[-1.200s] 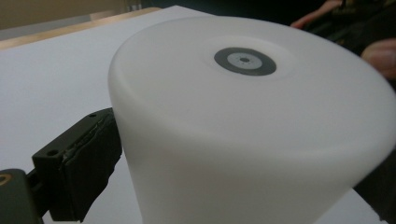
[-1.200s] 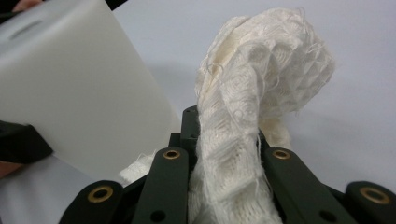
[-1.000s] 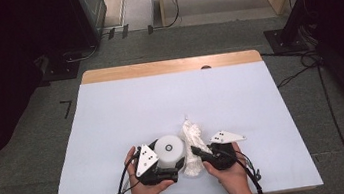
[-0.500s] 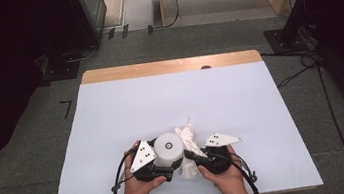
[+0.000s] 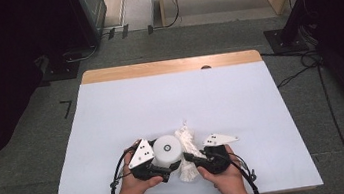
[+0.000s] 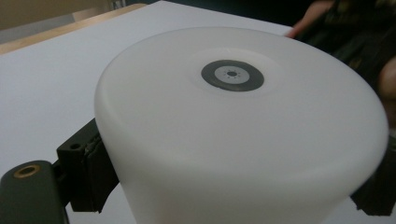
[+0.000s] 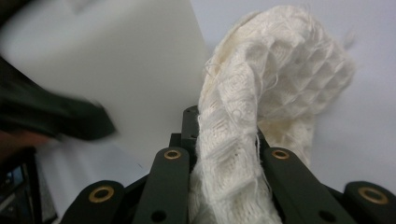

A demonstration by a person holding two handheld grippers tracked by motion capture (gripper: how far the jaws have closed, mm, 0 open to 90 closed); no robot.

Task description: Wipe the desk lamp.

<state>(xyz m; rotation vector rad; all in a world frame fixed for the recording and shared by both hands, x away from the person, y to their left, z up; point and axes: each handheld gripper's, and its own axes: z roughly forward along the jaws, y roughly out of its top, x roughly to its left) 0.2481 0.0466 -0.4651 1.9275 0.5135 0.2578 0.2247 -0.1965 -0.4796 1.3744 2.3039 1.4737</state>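
A white round container with a small dark ring on its top face sits near the table's front edge. My left gripper is shut on it, with the black pads against its sides. Right beside it, a white waffle-weave cloth stands bunched. My right gripper is shut on the cloth's lower part. The cloth rises between its jaws and curls over at the top. In the right gripper view the container's white wall is close on the left.
The table has a white cover, with a wooden strip along its far edge. Cables trail from both grippers off the near edge. Dark equipment stands on the floor on both sides.
The left hand and the container have shifted slightly. The cloth now stands closer against the container's right side. Both grips are unchanged.
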